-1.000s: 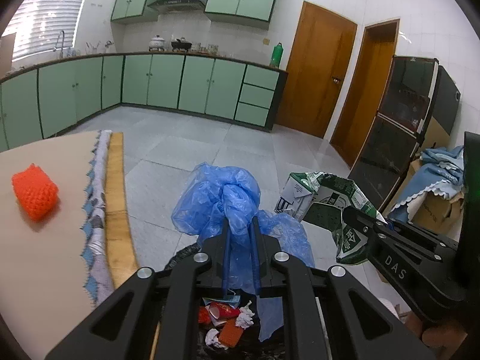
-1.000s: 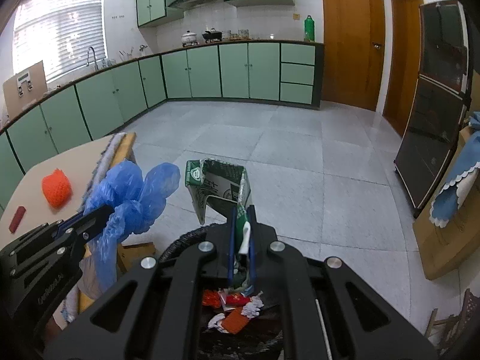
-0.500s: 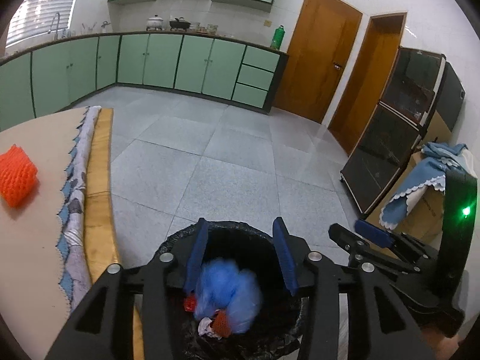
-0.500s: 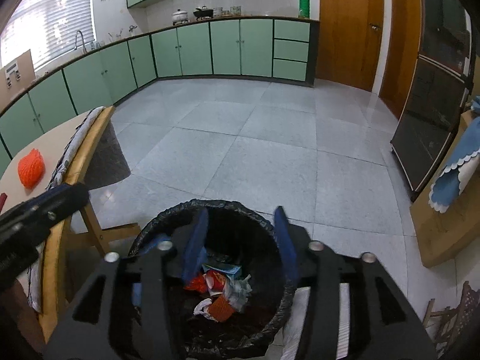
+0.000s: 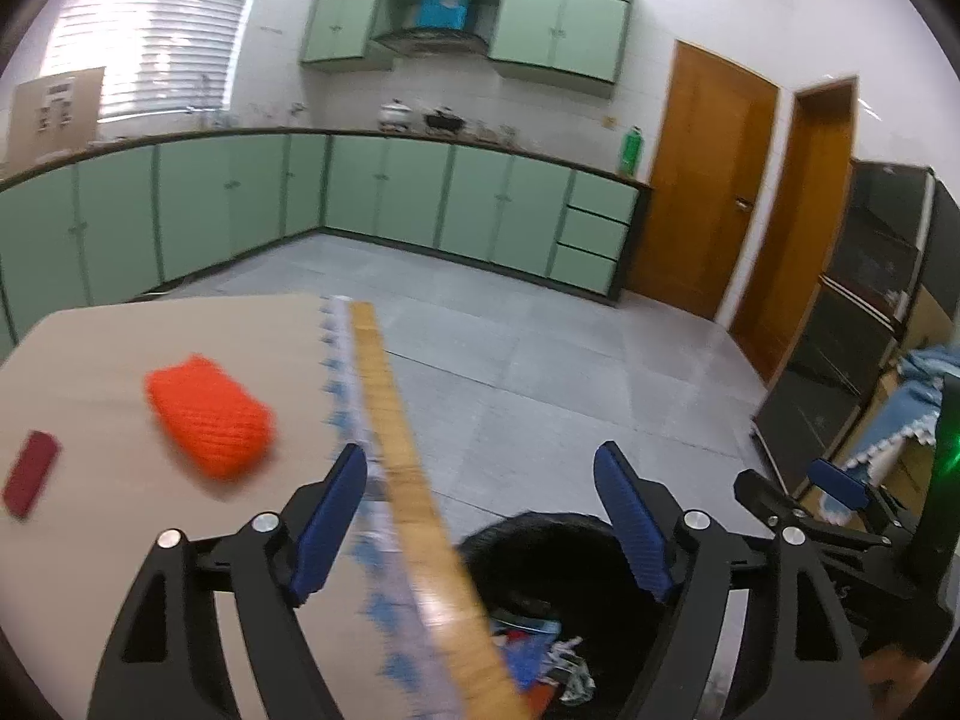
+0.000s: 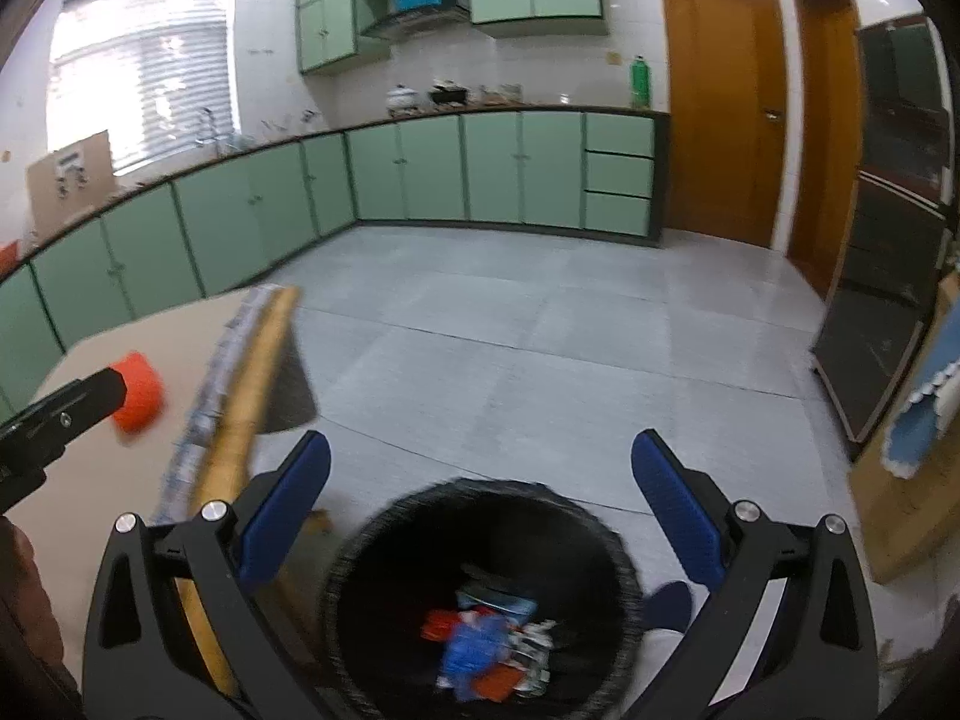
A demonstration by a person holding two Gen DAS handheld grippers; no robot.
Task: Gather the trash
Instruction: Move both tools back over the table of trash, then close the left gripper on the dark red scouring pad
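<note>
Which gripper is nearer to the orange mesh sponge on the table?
Left. The left gripper hovers at the table edge beside the orange mesh sponge; the right gripper is over the trash bin.

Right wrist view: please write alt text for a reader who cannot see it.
An empty right gripper, jaws opening, above a black bin holding blue and red trash. An orange sponge lies on the table at left.
</note>
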